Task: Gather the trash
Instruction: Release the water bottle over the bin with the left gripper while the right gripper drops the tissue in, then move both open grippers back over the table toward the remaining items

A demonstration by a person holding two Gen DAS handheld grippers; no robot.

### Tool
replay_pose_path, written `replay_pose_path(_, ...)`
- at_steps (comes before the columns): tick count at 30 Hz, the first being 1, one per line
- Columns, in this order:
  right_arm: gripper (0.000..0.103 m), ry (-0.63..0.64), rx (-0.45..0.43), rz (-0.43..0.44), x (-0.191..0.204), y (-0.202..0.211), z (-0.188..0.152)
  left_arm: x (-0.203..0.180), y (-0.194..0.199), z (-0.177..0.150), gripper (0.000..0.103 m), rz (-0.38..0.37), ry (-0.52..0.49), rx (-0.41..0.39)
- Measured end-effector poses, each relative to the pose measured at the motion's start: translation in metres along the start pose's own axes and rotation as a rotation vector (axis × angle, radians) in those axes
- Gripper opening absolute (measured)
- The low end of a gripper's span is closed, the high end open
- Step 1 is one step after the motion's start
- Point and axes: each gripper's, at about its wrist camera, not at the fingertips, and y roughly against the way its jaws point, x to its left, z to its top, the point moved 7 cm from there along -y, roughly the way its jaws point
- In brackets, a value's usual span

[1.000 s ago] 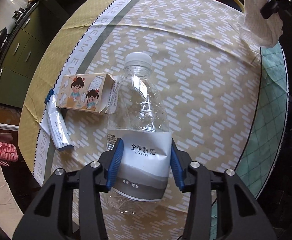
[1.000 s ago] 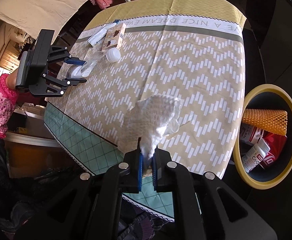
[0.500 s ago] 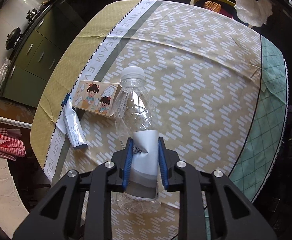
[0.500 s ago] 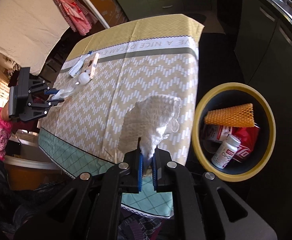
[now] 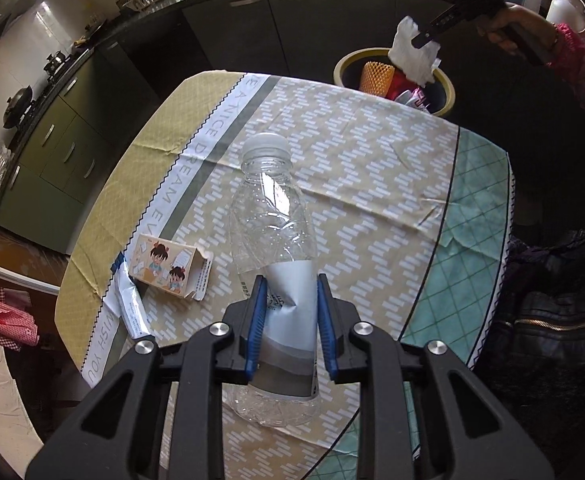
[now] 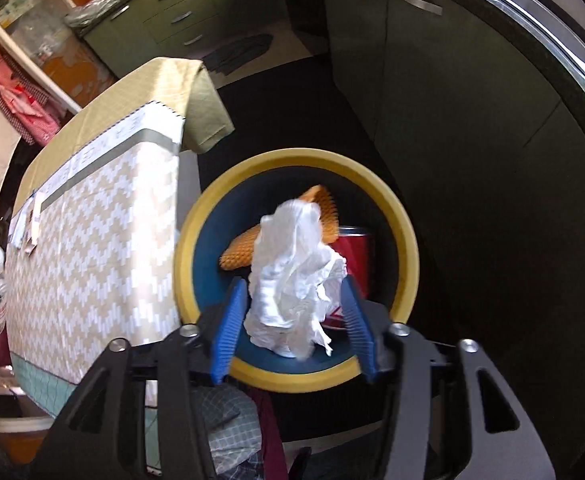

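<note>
My right claw spread, tissue loose between fingers above bin rim; left claw pinching bottle above desk near edge.

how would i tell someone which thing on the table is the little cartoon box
Start at the table's patterned cloth and go to its yellow border side. The small box lies flat there, one end flap torn open, between the clear bottle and a white sachet. Only it has two cartoon children printed on it.

Left gripper jaws clamped on clear bottle, cartoon carton beside it on tablecloth
</note>
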Motion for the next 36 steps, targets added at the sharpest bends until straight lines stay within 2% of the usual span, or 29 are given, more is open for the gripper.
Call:
replay_pose_path(2, 0.051, -0.022, -0.018, 0.010, -0.010, 0.003, 0.000, -0.007, 0.002, 0.015, 0.023, -0.015, -0.016, -0.014)
replay_pose_path(6, 0.051, -0.060, -0.105, 0.070, -0.022, 0.037, -0.004, -0.024, 0.002, 0.052, 0.023, -0.070, -0.049, -0.036)
replay_pose_path(11, 0.051, -0.083, -0.202, 0.131, -0.036, 0.081, -0.036, -0.056, -0.009, 0.121, 0.024, -0.154, -0.115, -0.072)
replay_pose_path(18, 0.051, -0.168, -0.205, 0.155, -0.073, 0.087, -0.106, -0.120, -0.073, 0.226, 0.024, -0.225, -0.233, -0.042)
replay_pose_path(21, 0.051, -0.223, -0.198, 0.164, -0.092, 0.084, -0.131, -0.150, -0.107, 0.256, 0.024, -0.219, -0.288, -0.006)
replay_pose_path(26, 0.051, -0.287, -0.212, 0.176, -0.115, 0.084, -0.154, -0.182, -0.156, 0.281, 0.024, -0.155, -0.365, 0.053)
replay_pose_path(29, 0.051, -0.281, -0.215, 0.185, -0.114, 0.087, -0.157, -0.187, -0.165, 0.288, 0.029, -0.148, -0.357, 0.057)
replay_pose_path(32, 0.051, -0.252, -0.218, 0.189, -0.105, 0.089, -0.152, -0.178, -0.152, 0.289, 0.034, -0.150, -0.328, 0.029)
replay_pose_path(34, 0.051, -0.215, -0.217, 0.190, -0.098, 0.093, -0.149, -0.165, -0.132, 0.281, 0.035, -0.137, -0.313, 0.007)
replay_pose_path(36, 0.051, -0.167, -0.213, 0.195, -0.083, 0.096, -0.141, -0.142, -0.108, 0.270, 0.040, -0.129, -0.276, -0.012)
